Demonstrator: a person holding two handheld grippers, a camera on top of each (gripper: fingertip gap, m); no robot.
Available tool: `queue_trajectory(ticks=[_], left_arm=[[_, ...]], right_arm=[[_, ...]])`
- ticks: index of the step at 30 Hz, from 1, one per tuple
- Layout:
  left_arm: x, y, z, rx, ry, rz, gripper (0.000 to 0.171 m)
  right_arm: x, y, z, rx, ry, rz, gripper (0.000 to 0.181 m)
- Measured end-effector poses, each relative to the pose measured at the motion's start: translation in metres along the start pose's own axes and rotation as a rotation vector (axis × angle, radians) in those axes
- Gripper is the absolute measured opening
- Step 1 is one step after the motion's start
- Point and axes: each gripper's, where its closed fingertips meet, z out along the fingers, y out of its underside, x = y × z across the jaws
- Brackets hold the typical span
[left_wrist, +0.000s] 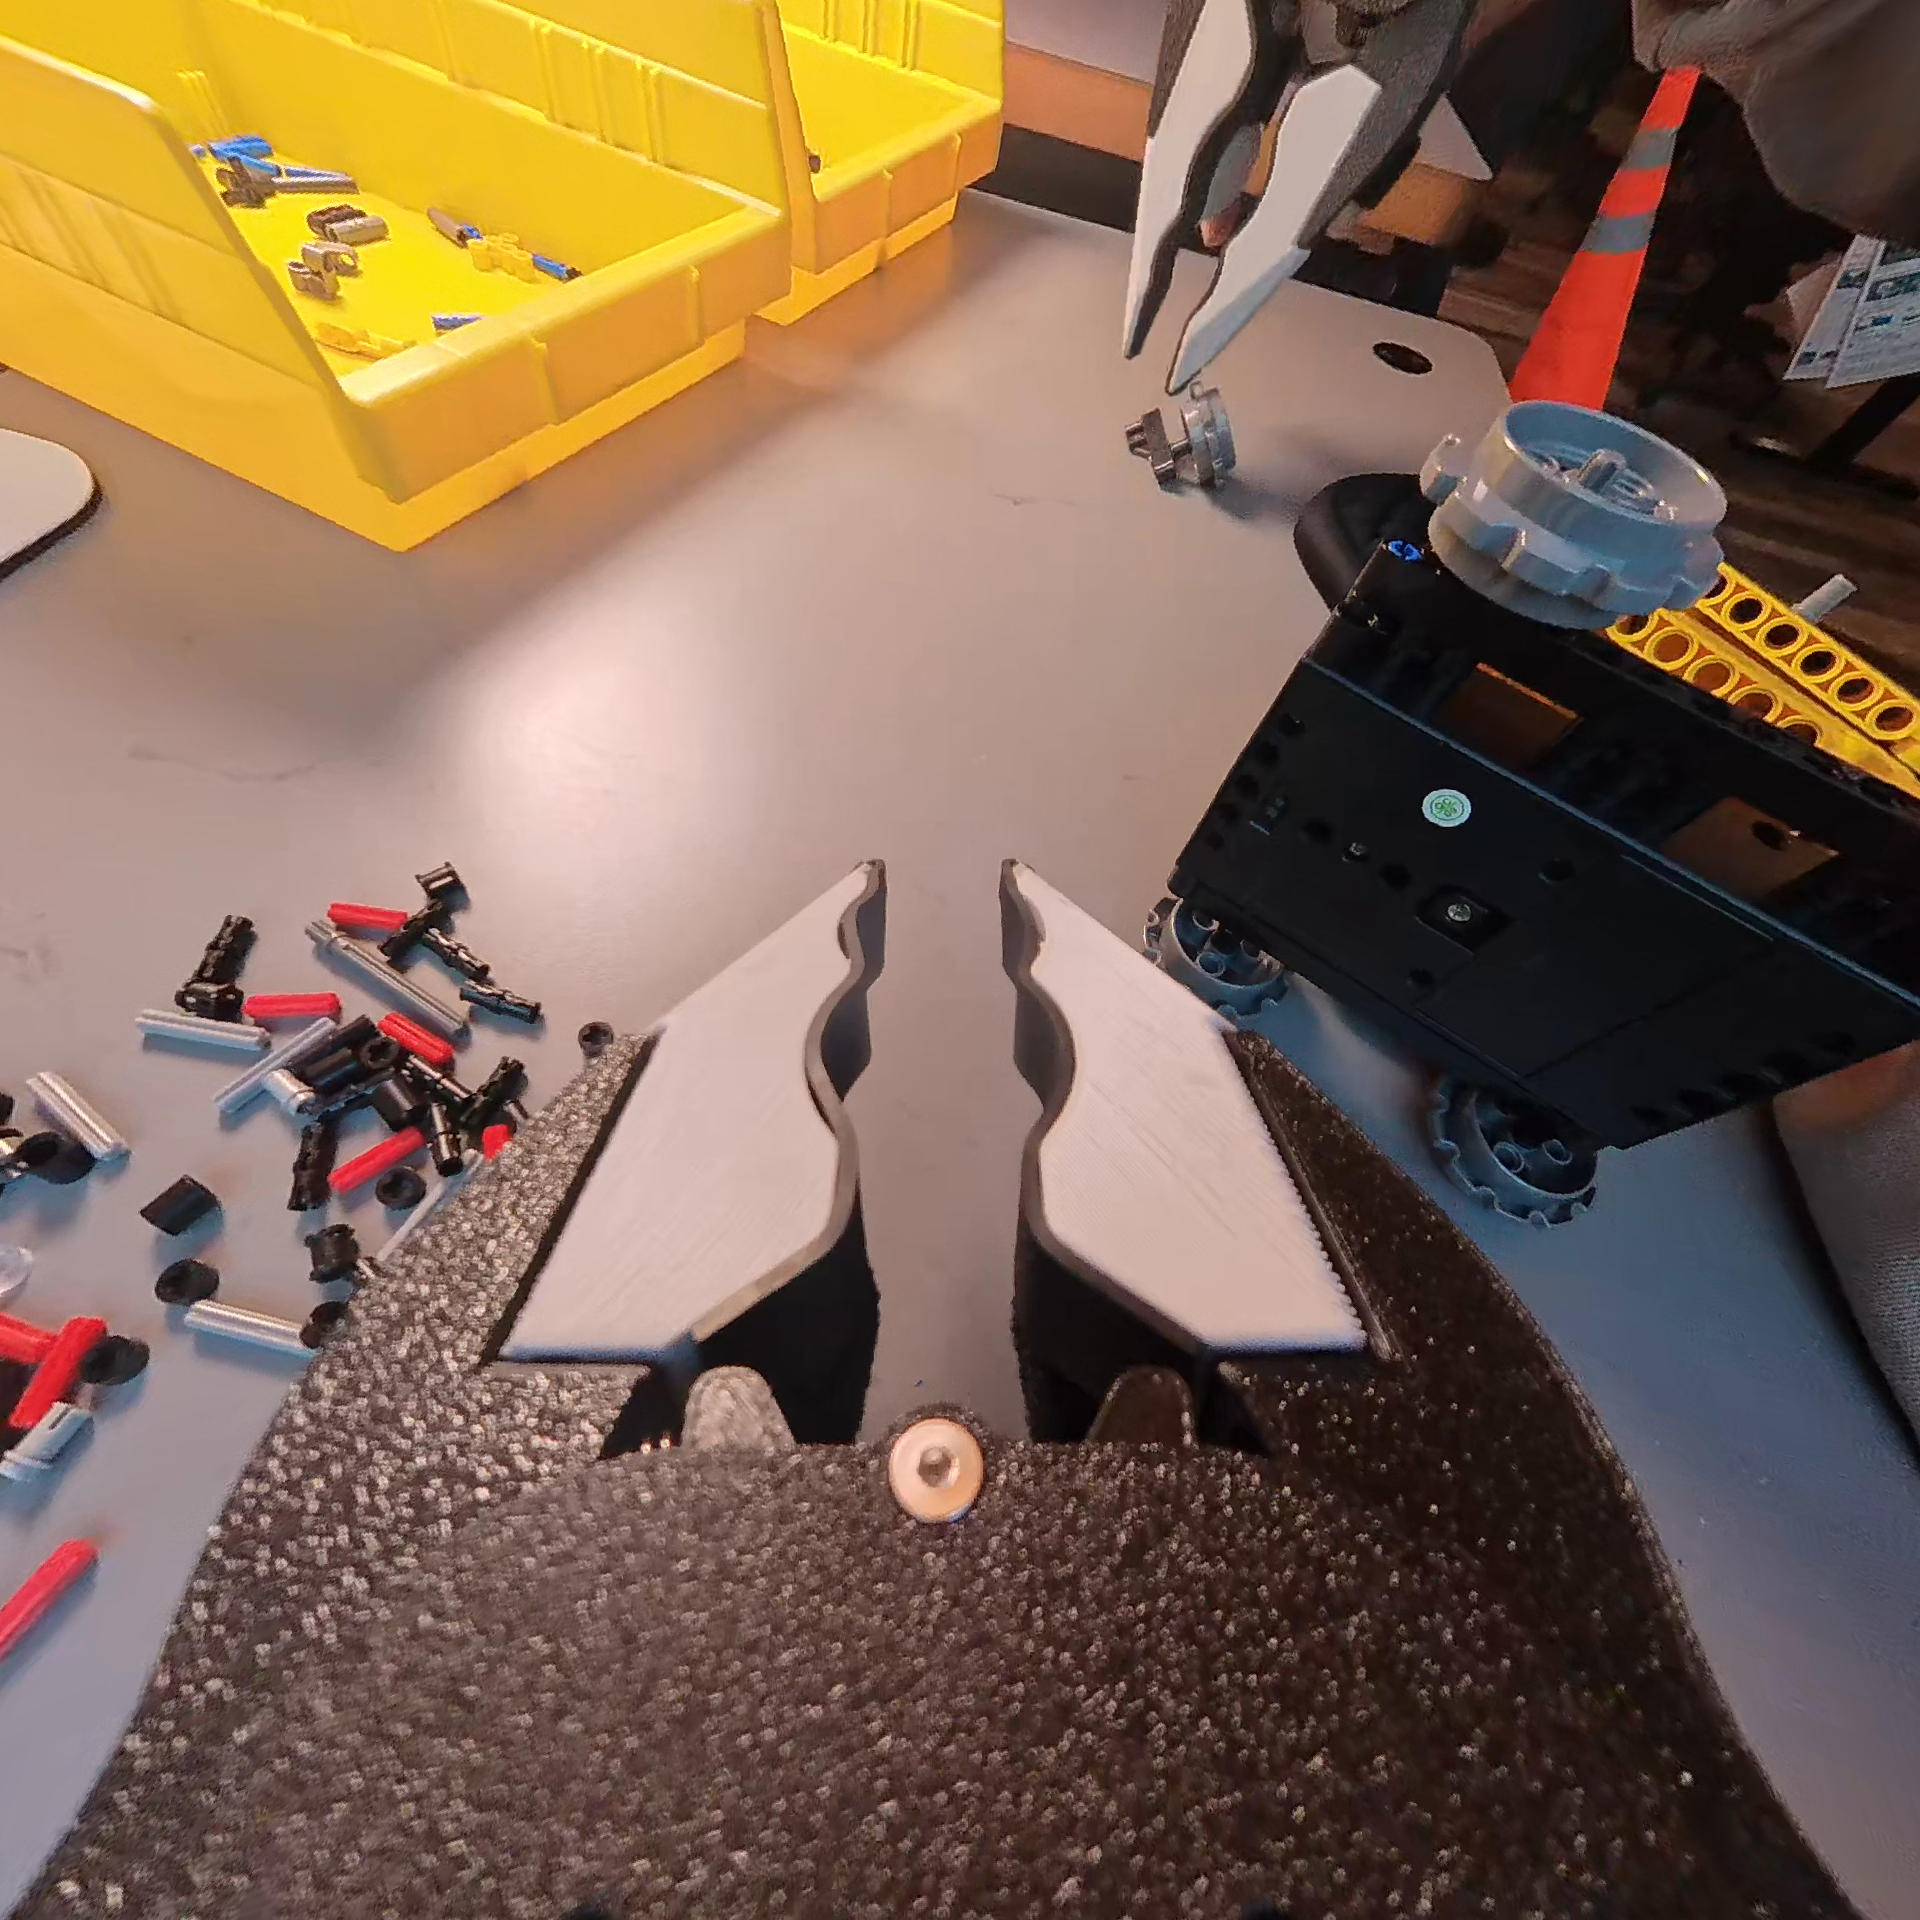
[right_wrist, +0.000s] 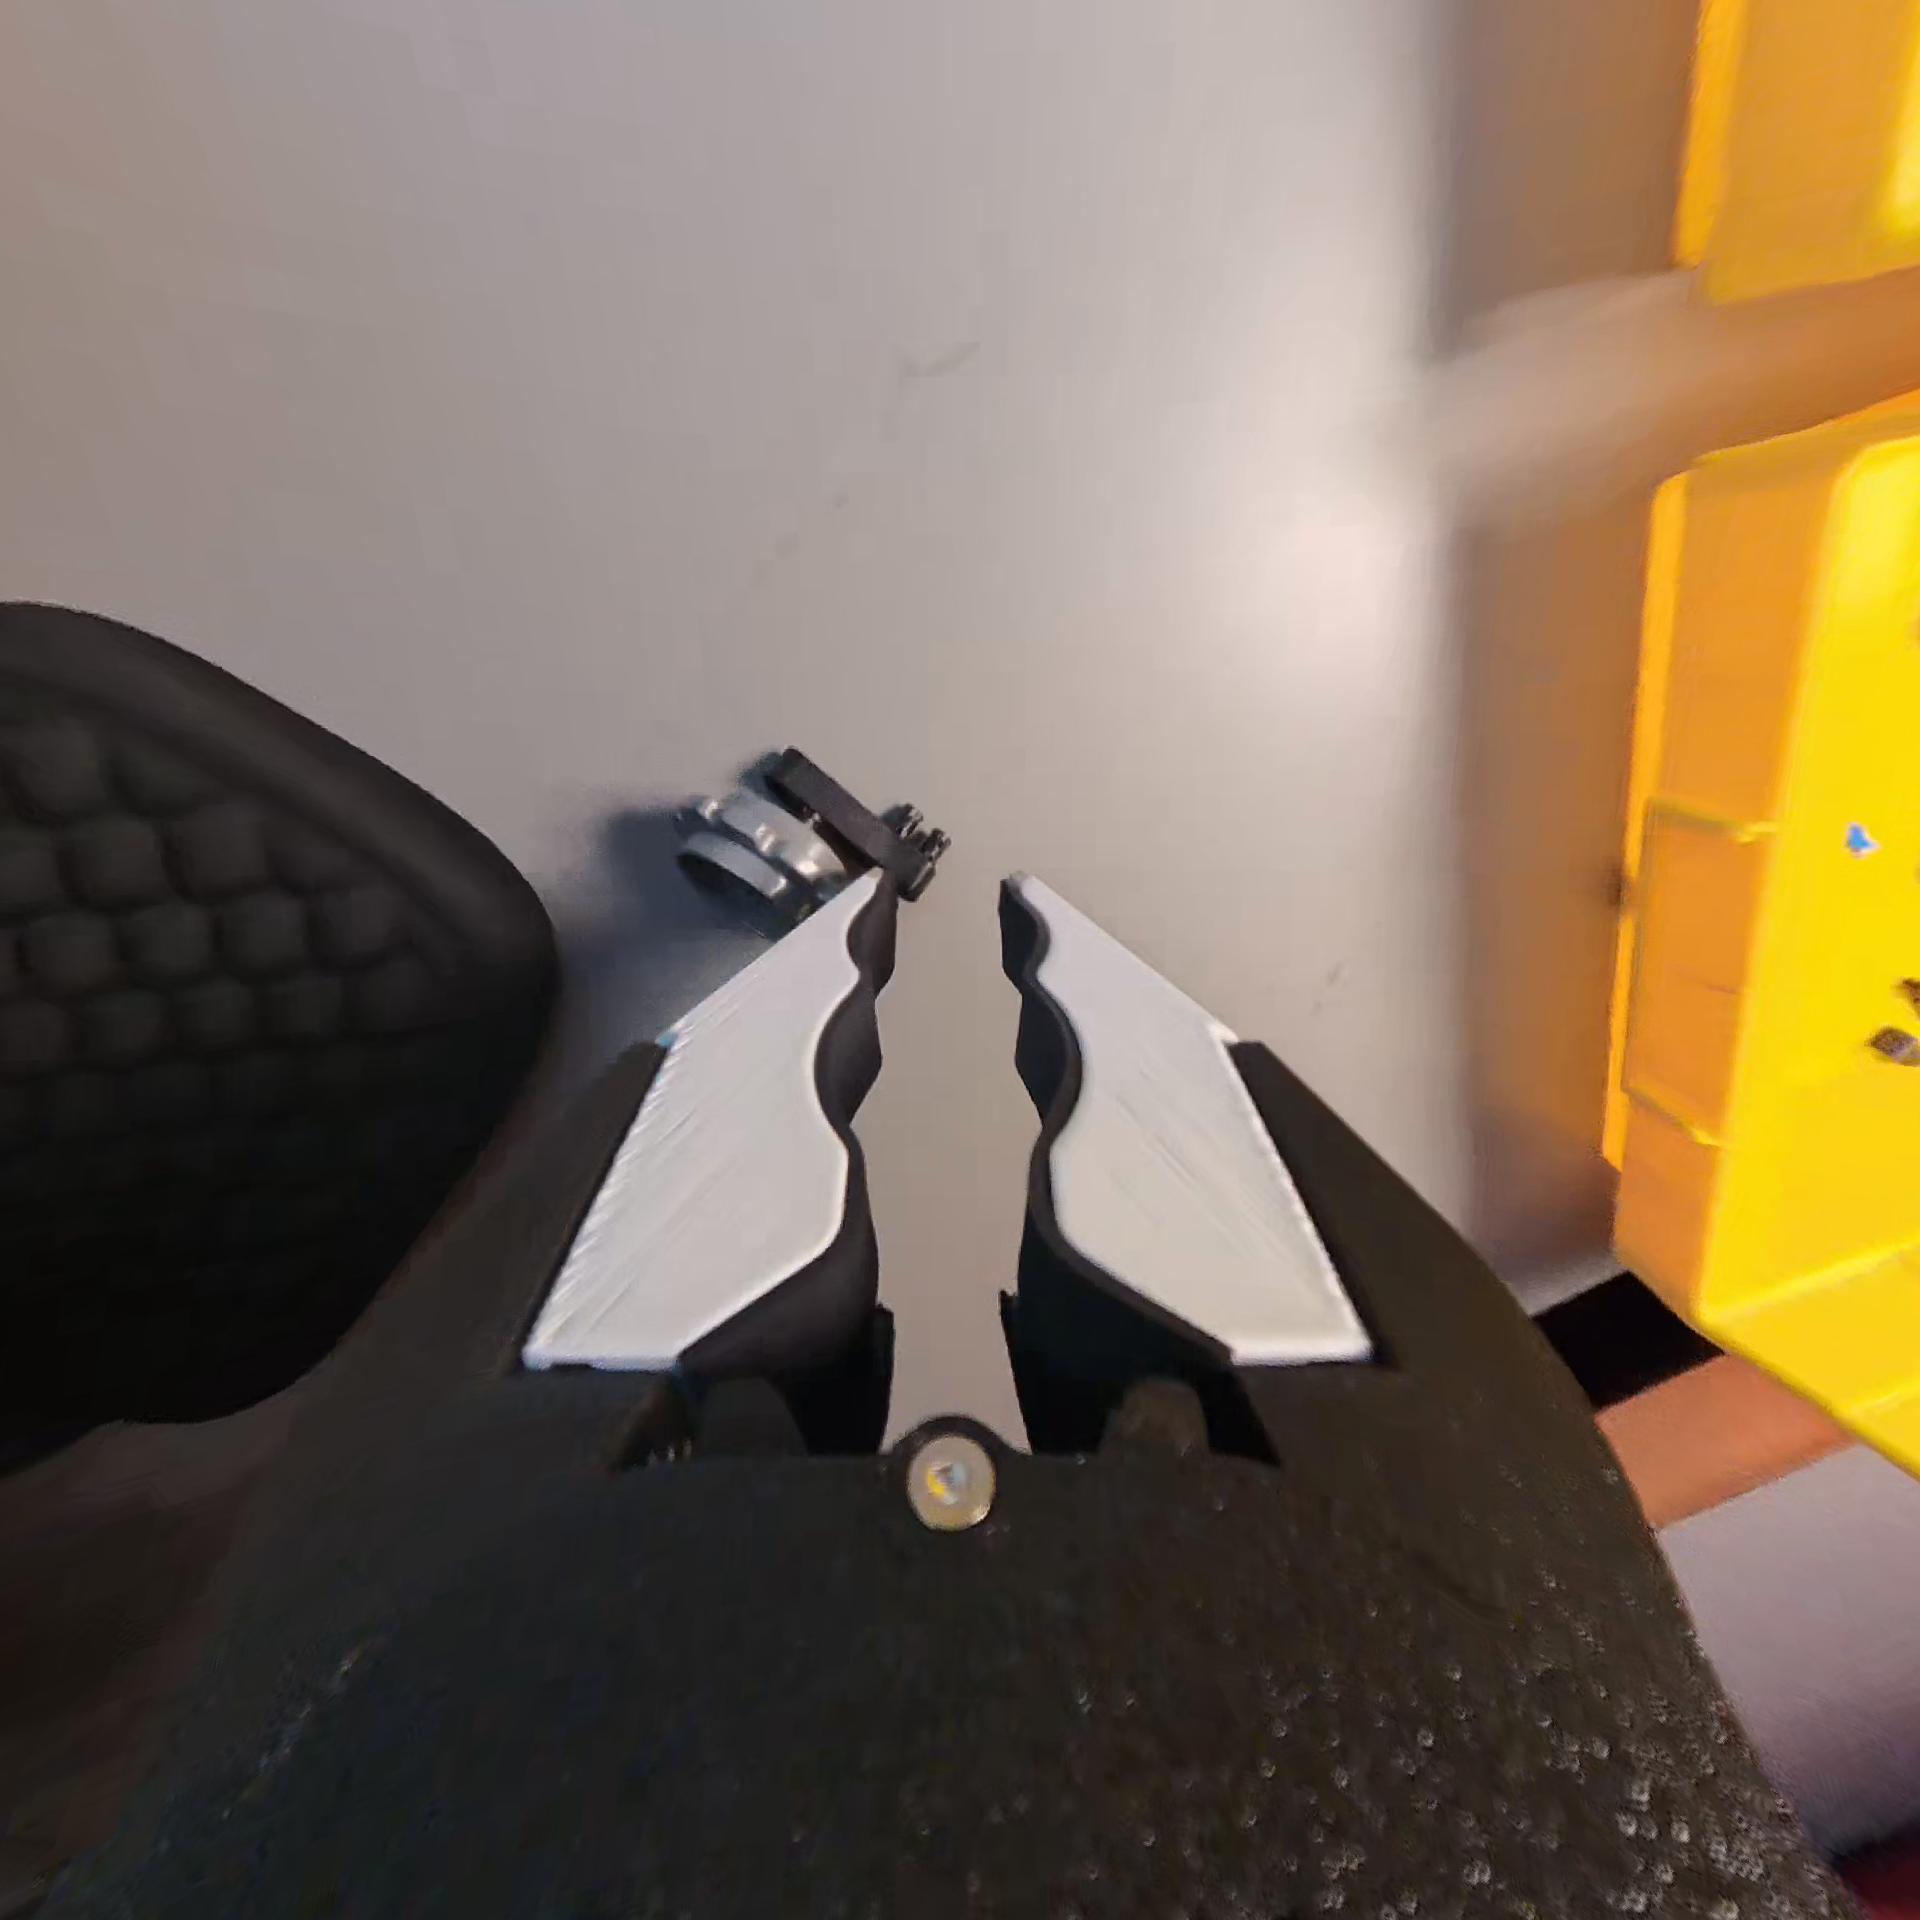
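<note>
My left gripper (left_wrist: 940, 883) is open and empty, low over the grey table (left_wrist: 727, 675). To its right lies a black block-built vehicle body (left_wrist: 1538, 862) with grey wheel hubs (left_wrist: 1569, 514) and yellow beams, tipped on its side. My right gripper (right_wrist: 940, 883) is open and empty; it also shows in the left wrist view (left_wrist: 1158, 364), pointing down. Just below its tips lies a small grey wheel hub on a black connector piece (left_wrist: 1184, 436). In the right wrist view this small piece (right_wrist: 810, 831) lies by the left fingertip (right_wrist: 862, 904); whether they touch is unclear.
Yellow bins (left_wrist: 499, 239) holding small parts stand at the back left; they also show at the right of the right wrist view (right_wrist: 1766, 935). A heap of red, black and grey pins (left_wrist: 343, 1060) lies at the left. A black tyre (right_wrist: 208, 987) lies left. An orange cone (left_wrist: 1600, 270) stands beyond the table. Tip to tip, the grippers are about 30 cm apart.
</note>
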Motion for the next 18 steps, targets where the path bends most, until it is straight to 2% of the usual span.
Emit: queue_trajectory(ticks=[3, 5, 9, 11, 13, 15, 17, 18], left_arm=[[0.001, 0.001, 0.001, -0.008, 0.005, 0.001, 0.022], [0.001, 0.001, 0.001, -0.008, 0.008, -0.001, 0.022], [0.001, 0.001, 0.001, -0.009, 0.013, -0.007, 0.022], [0.001, 0.002, 0.001, -0.013, 0.014, -0.007, 0.022], [0.001, 0.002, 0.002, -0.017, 0.012, -0.007, 0.022], [0.001, 0.003, 0.002, -0.017, 0.011, -0.01, 0.022], [0.0, 0.002, 0.001, -0.015, 0.01, -0.018, 0.022], [-0.001, 0.002, 0.001, -0.013, 0.01, -0.024, 0.022]], right_arm=[[0.001, -0.012, -0.007, 0.088, 0.004, -0.005, 0.019], [-0.009, -0.015, -0.011, 0.149, -0.069, 0.008, 0.021], [-0.022, -0.014, -0.016, 0.275, -0.216, 0.144, 0.024], [-0.024, -0.012, -0.01, 0.323, -0.243, 0.23, 0.023], [-0.034, -0.01, 0.003, 0.336, -0.257, 0.24, 0.018], [-0.045, -0.012, 0.018, 0.328, -0.183, 0.14, 0.0], [-0.057, -0.022, 0.019, 0.347, -0.042, -0.079, 0.003], [-0.059, -0.027, 0.017, 0.345, 0.032, -0.147, 0.017]])
